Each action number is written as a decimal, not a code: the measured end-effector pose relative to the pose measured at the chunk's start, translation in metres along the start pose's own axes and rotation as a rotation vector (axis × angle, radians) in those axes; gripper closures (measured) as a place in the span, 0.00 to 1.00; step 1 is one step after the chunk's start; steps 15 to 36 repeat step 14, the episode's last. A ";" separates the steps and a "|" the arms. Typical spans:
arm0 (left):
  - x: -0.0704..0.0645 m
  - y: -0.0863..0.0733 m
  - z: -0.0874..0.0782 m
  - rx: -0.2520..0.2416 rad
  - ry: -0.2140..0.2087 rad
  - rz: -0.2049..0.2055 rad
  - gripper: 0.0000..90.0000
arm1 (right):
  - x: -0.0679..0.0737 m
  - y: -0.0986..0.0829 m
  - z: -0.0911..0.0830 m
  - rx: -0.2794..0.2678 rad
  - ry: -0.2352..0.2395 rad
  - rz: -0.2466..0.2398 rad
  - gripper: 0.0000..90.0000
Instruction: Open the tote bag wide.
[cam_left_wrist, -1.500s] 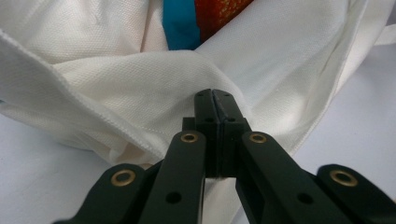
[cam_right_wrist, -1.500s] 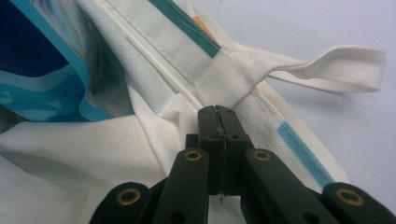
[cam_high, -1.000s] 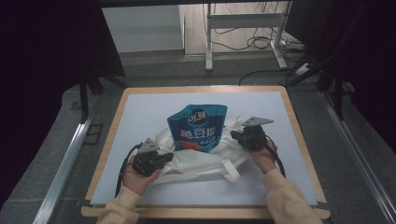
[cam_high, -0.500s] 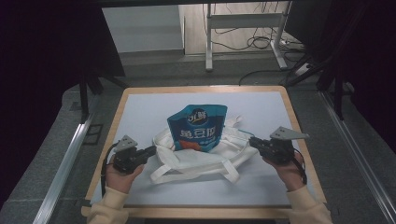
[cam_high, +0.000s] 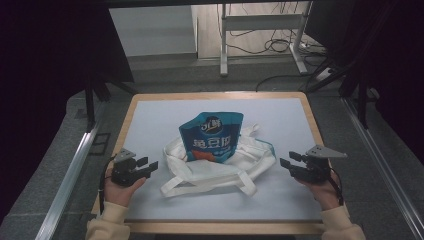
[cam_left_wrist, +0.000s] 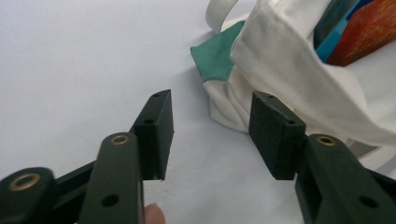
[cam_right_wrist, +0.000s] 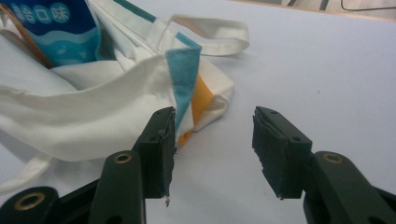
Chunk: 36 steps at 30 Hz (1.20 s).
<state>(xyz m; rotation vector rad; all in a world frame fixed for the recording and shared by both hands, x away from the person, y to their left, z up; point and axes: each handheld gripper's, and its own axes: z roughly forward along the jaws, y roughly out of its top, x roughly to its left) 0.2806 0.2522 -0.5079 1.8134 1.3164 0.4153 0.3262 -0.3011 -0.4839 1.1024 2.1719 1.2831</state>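
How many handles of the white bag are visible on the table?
2. One handle lies flat on the table at the near side of the bag. The other loops out at the far side, right of the snack pouch.

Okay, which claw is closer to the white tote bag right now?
Left. The left claw sits just off the white tote bag, at its left edge; the right claw is slightly farther off its right edge. Both open, not touching.

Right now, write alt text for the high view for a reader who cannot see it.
A blue snack pouch sits partly inside a white cloth tote bag lying on a pale blue table mat. A person's hands hold the left tongs and right tongs open on either side, both apart from the bag.
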 end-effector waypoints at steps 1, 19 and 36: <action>-0.001 0.000 0.001 0.001 0.000 0.000 0.54 | -0.001 -0.001 0.001 0.001 -0.001 0.004 0.54; -0.004 -0.005 0.020 0.067 0.020 0.062 0.38 | 0.002 -0.013 0.012 0.061 -0.032 -0.012 0.43; -0.004 -0.005 0.020 0.067 0.020 0.062 0.38 | 0.002 -0.013 0.012 0.061 -0.032 -0.012 0.43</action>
